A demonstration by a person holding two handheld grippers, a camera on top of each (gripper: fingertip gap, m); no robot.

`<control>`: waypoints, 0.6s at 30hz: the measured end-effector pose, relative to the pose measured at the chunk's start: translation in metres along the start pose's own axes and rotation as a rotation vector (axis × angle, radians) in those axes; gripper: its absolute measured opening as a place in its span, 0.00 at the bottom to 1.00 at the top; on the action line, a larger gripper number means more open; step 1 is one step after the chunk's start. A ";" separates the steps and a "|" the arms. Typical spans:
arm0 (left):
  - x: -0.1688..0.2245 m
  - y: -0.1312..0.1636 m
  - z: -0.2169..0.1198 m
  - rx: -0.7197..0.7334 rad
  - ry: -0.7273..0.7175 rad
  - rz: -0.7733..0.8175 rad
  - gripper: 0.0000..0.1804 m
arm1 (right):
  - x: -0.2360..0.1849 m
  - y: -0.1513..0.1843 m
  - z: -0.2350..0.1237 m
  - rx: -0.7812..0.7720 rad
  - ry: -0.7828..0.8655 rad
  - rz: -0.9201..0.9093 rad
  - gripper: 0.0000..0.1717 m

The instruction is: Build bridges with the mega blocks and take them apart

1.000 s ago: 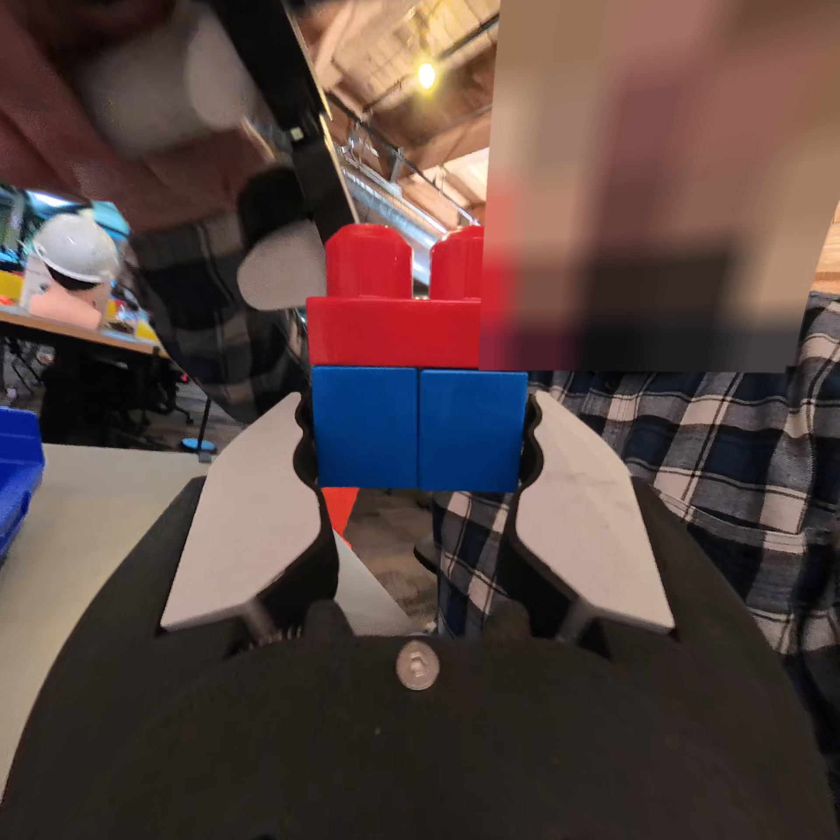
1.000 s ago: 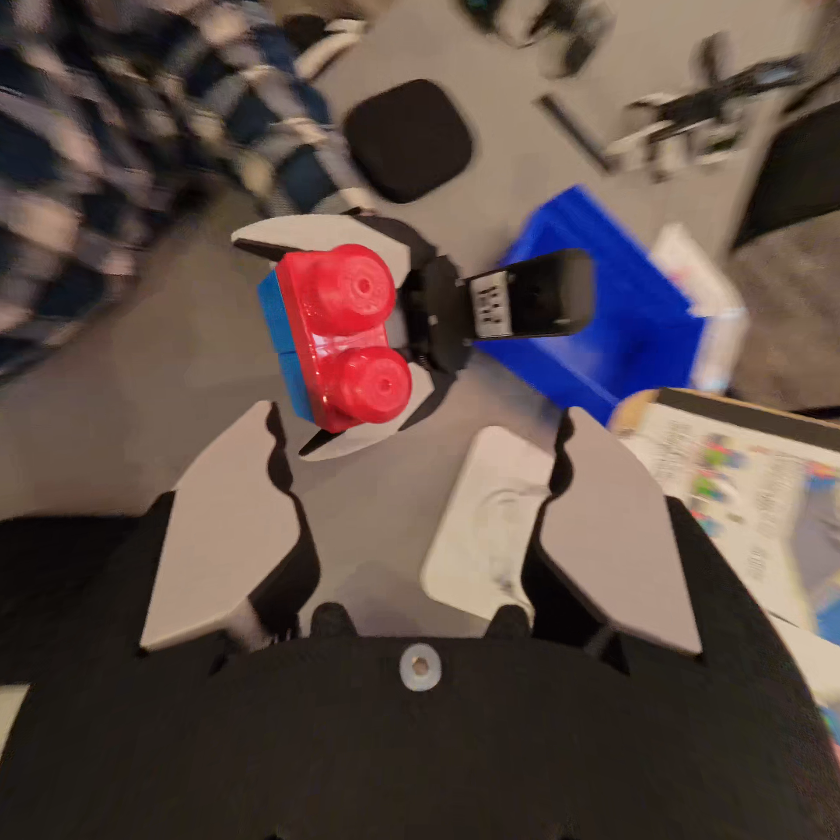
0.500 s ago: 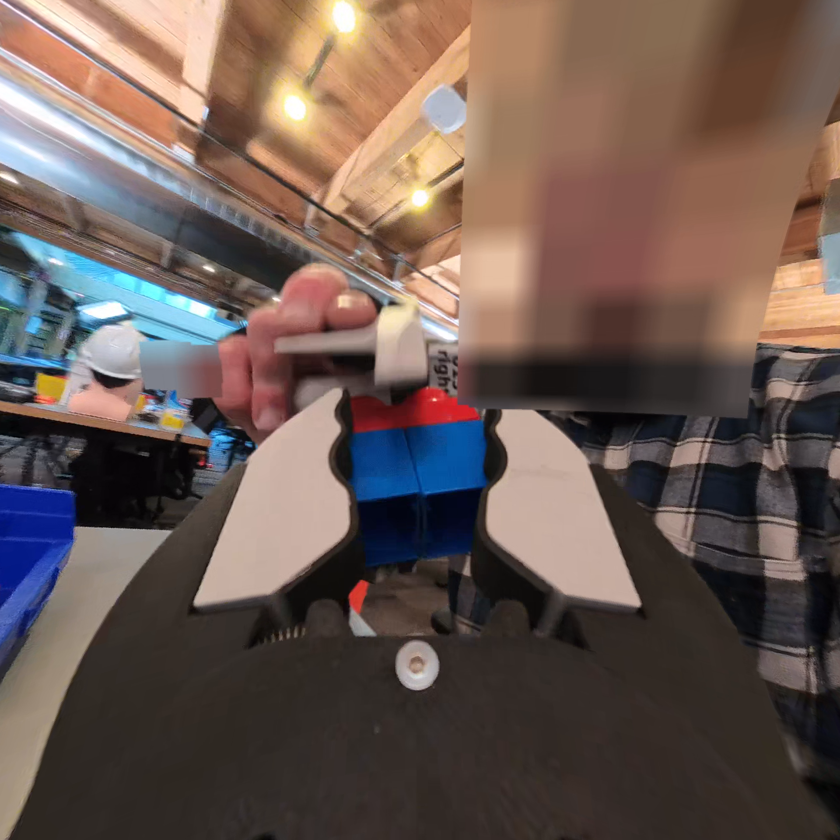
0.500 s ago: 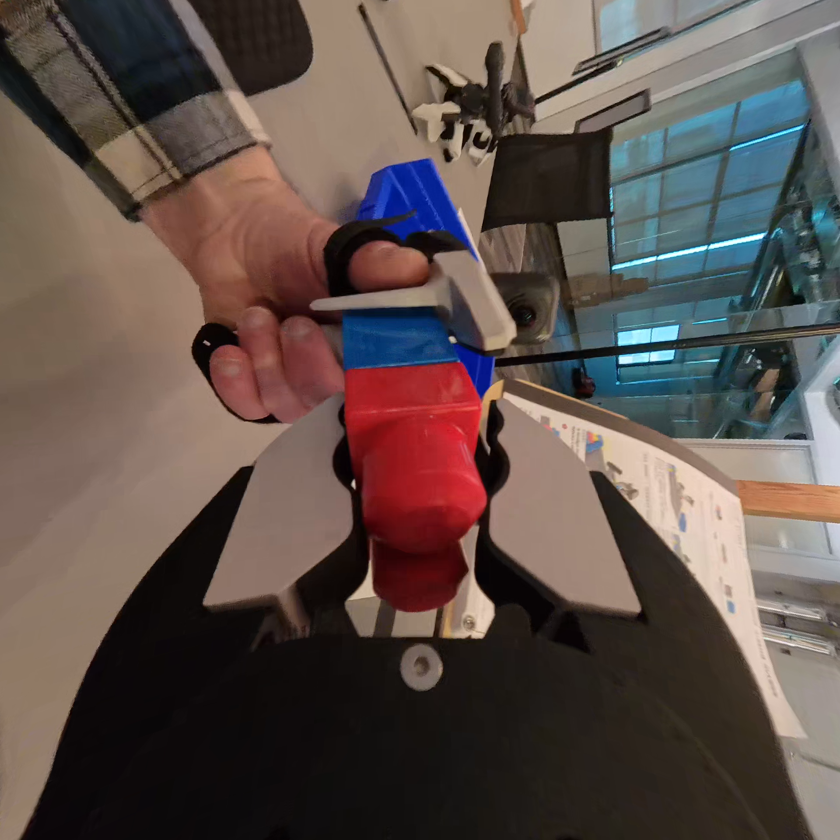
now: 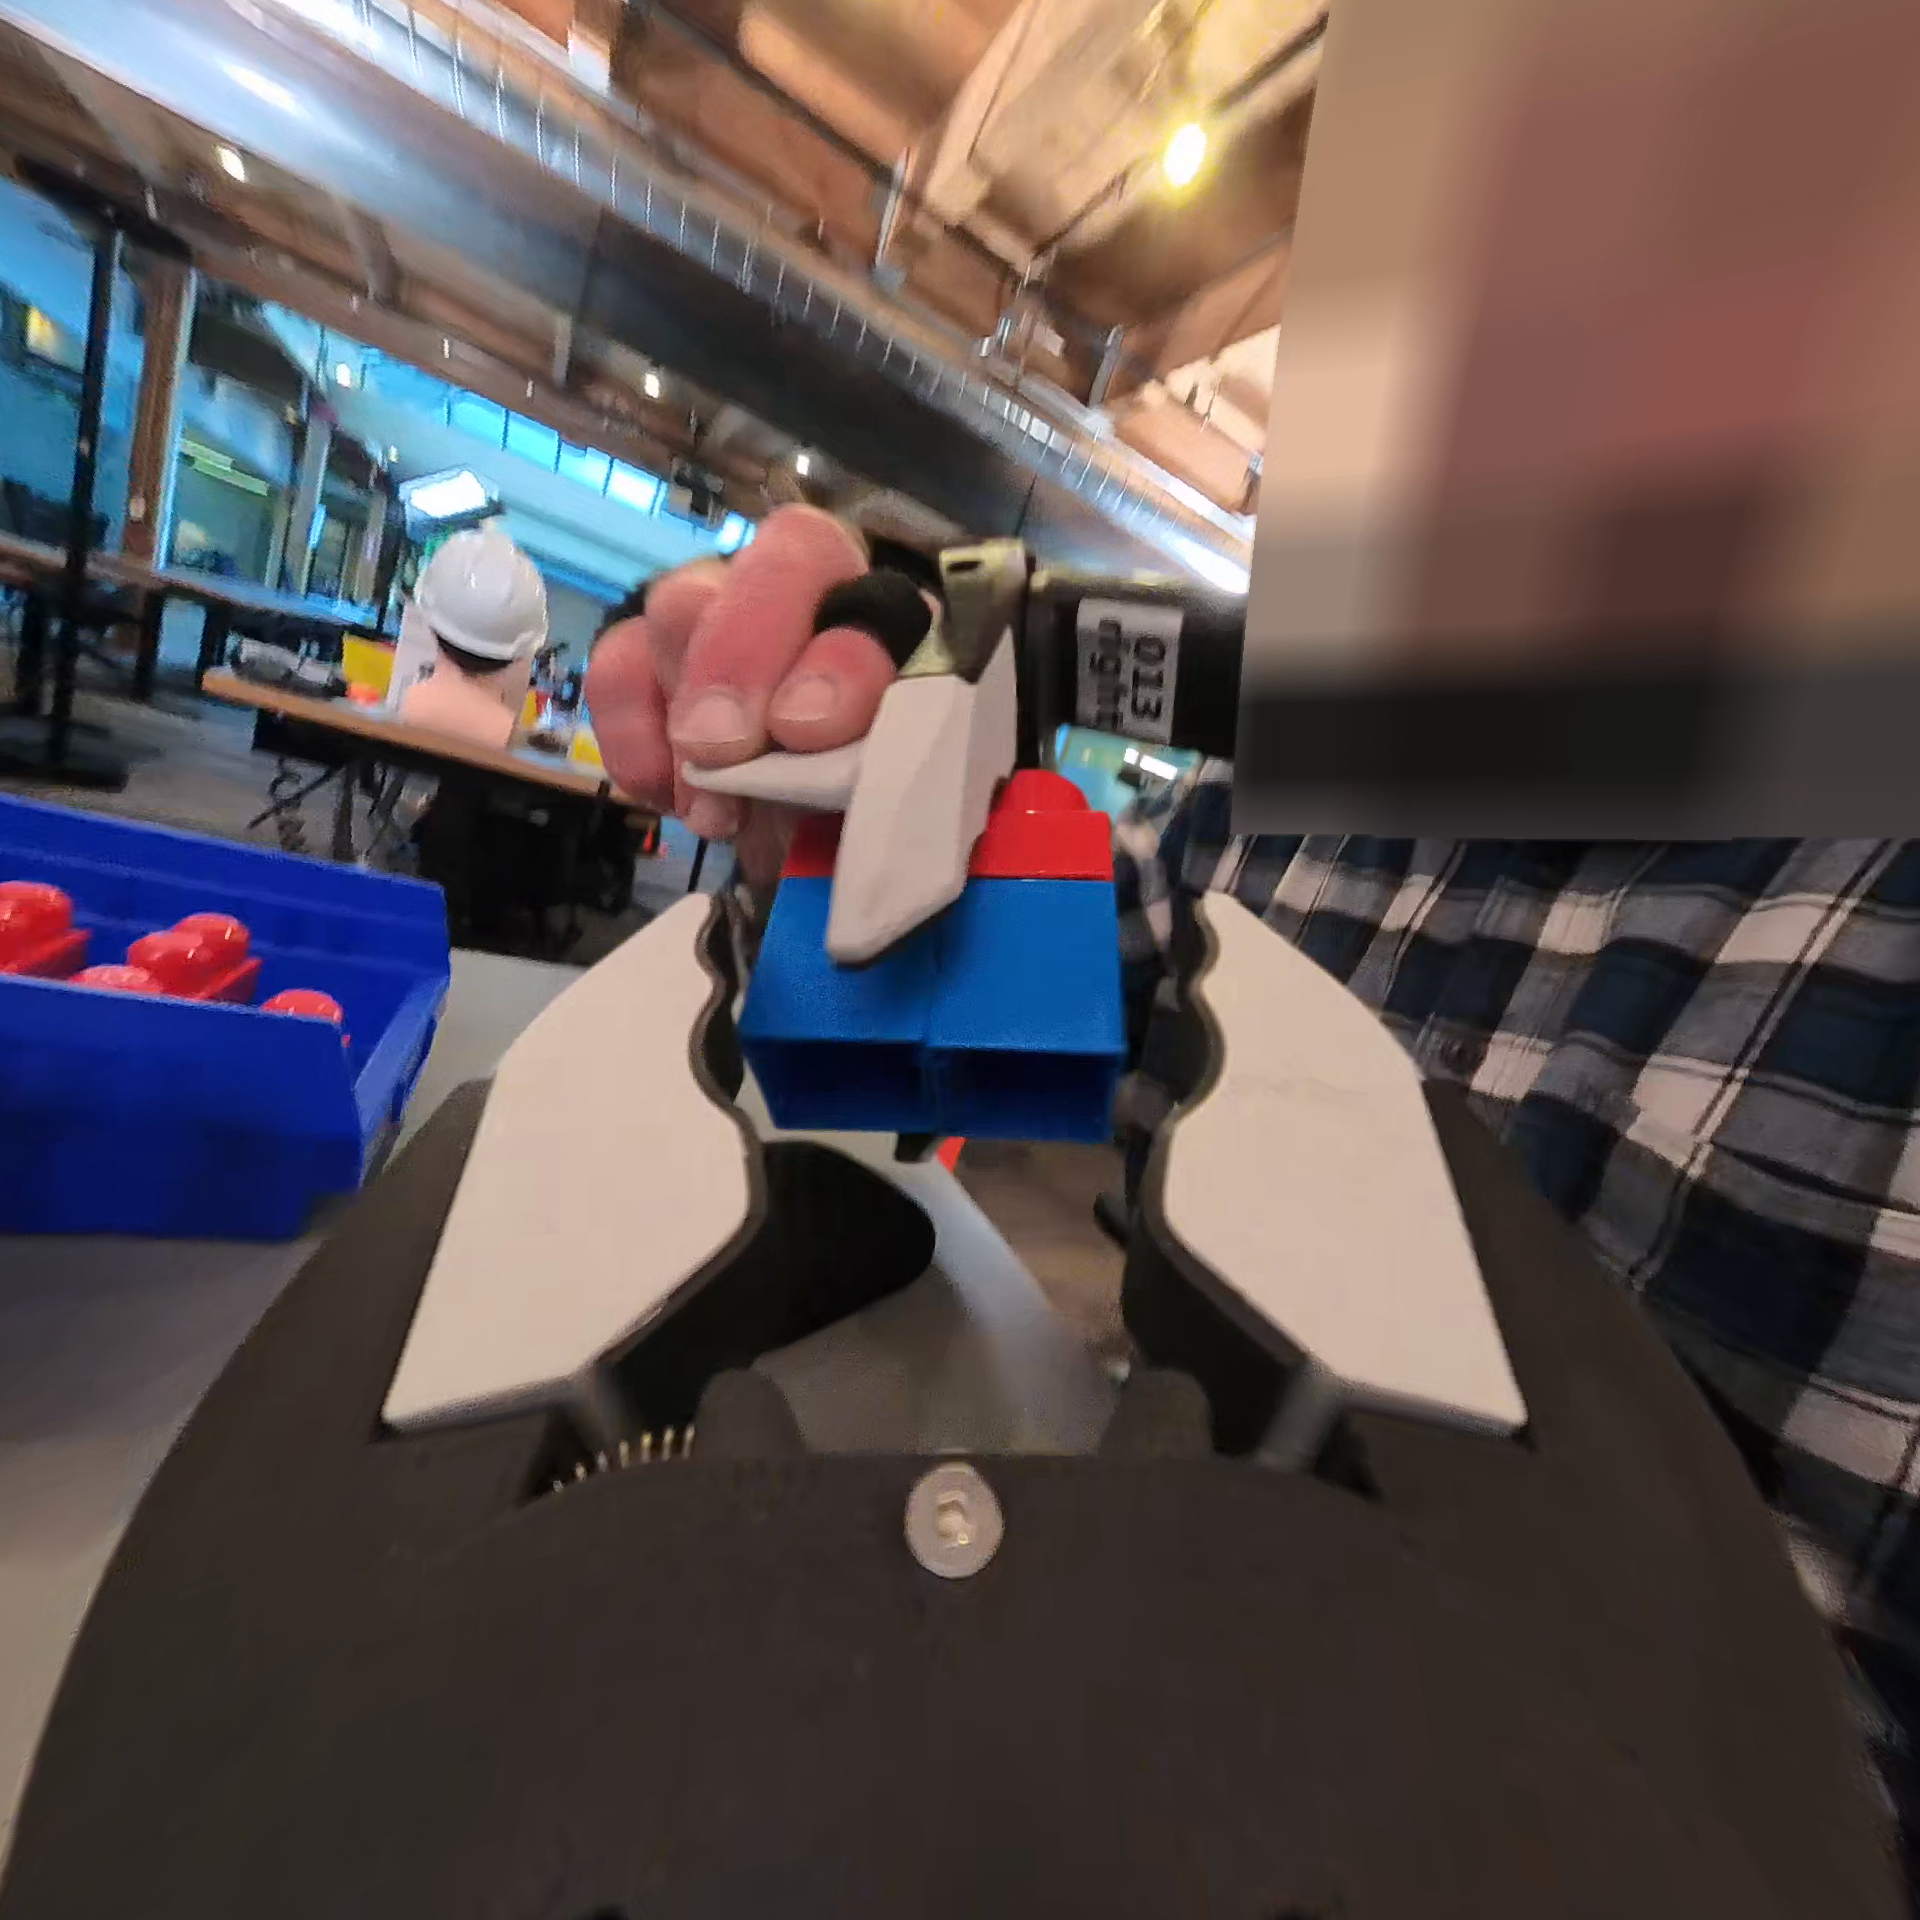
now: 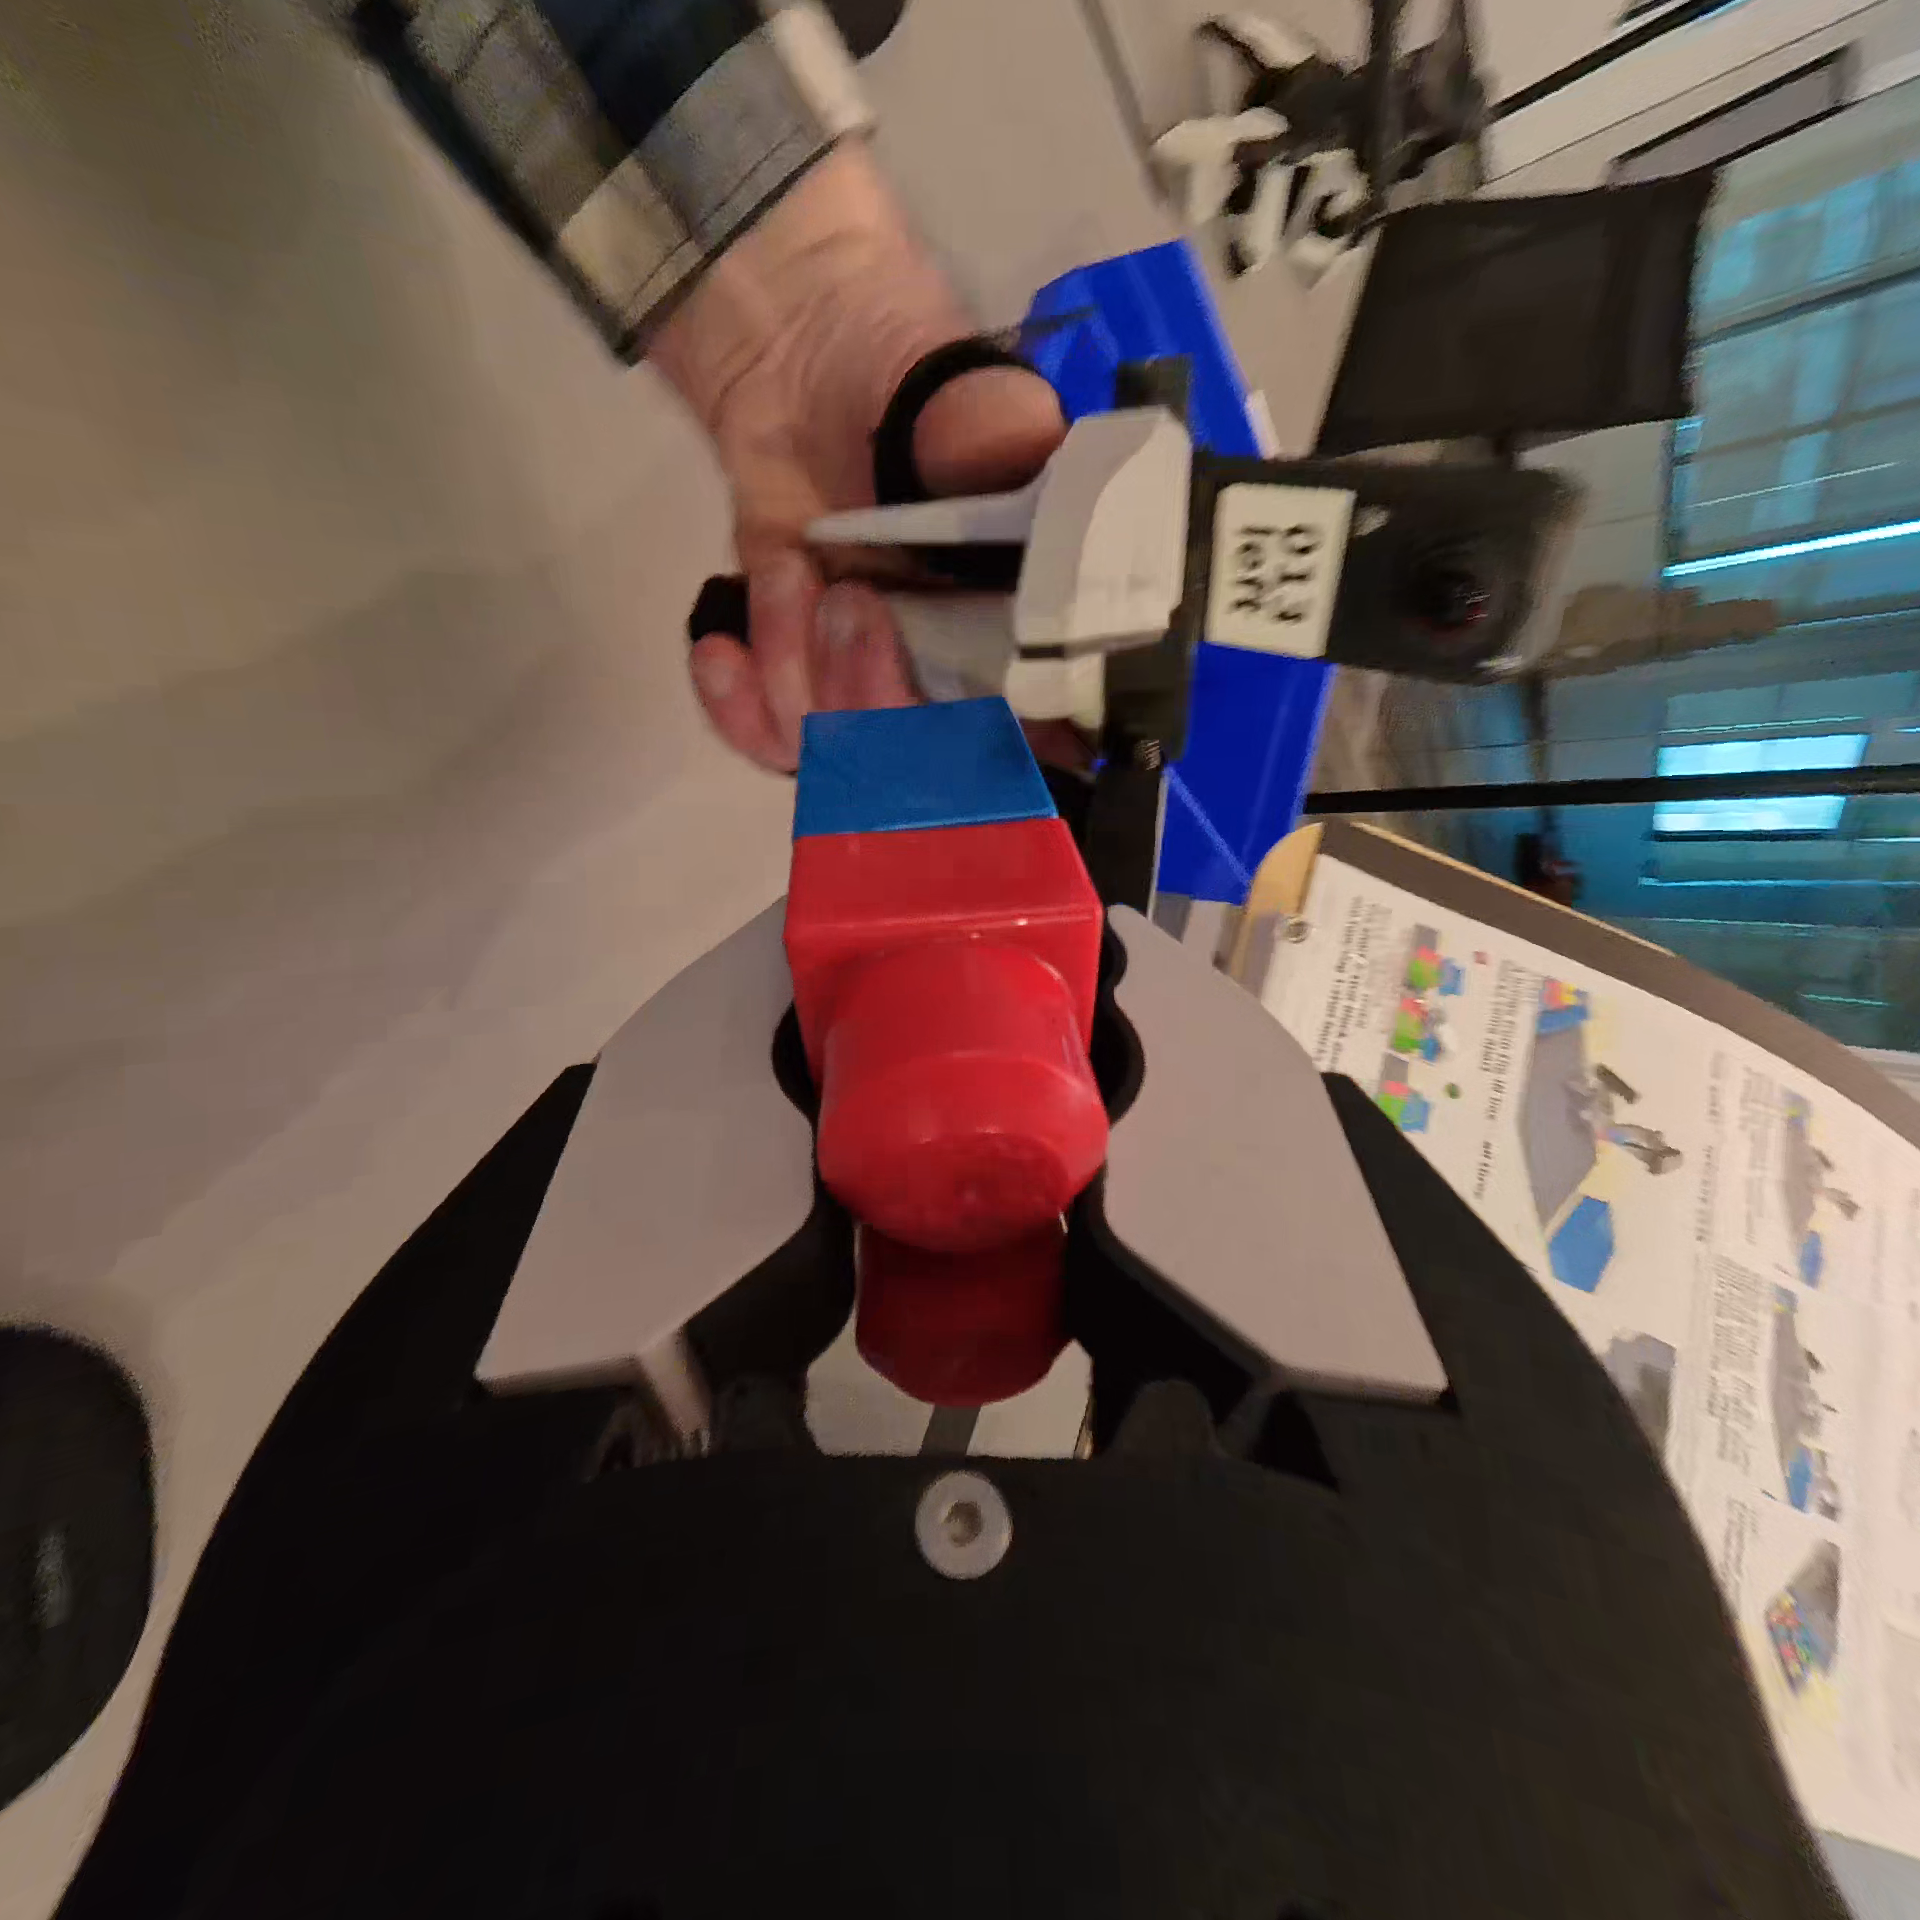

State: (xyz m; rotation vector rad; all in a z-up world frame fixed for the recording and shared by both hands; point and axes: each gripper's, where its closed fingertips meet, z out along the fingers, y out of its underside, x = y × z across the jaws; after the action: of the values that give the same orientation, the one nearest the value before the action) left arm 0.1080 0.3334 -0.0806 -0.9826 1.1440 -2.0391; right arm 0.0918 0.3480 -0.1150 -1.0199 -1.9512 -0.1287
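A red block (image 5: 1044,842) sits on top of two blue blocks (image 5: 935,997), all held in the air. My left gripper (image 5: 956,925) is open: the blue blocks stand between its fingers (image 5: 613,1122) with a gap on each side. In the right wrist view my right gripper (image 6: 945,925) is shut on the red block (image 6: 956,1091), with both pads pressed on its sides and the blue part (image 6: 914,779) at the far end. The right gripper's white finger (image 5: 914,831) reaches down over the stack in the left wrist view. The left gripper (image 6: 1091,561) shows beyond the stack, in a hand.
A blue bin (image 5: 187,1122) with red blocks (image 5: 197,940) stands on the table at the left. It also shows in the right wrist view (image 6: 1247,748). A printed instruction sheet (image 6: 1610,1195) lies at the right. A person in a plaid shirt (image 5: 1610,1039) is close behind. My two grippers' fingertips are within a few centimetres of each other.
My left gripper held the blue blocks and has now opened off them. My right gripper came in, closed on the red block and now carries the stack.
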 end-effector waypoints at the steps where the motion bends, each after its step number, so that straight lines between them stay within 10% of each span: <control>1: 0.000 0.005 0.002 -0.055 -0.015 0.012 0.46 | -0.003 0.001 0.000 -0.010 -0.044 -0.012 0.29; 6: 0.004 0.035 0.021 -0.314 -0.027 0.035 0.50 | -0.021 -0.003 -0.004 -0.014 -0.326 -0.037 0.29; 14: 0.008 0.050 0.033 -0.312 0.041 0.002 0.45 | -0.040 -0.009 -0.011 0.026 -0.598 -0.012 0.30; 18: 0.004 0.029 0.024 -0.075 0.045 -0.024 0.45 | -0.005 -0.003 0.001 -0.026 -0.380 0.051 0.65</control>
State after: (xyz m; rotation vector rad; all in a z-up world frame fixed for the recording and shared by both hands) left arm 0.1295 0.3061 -0.0966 -0.9955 1.2458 -2.0601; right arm 0.0905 0.3441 -0.1184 -1.1766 -2.2650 0.0746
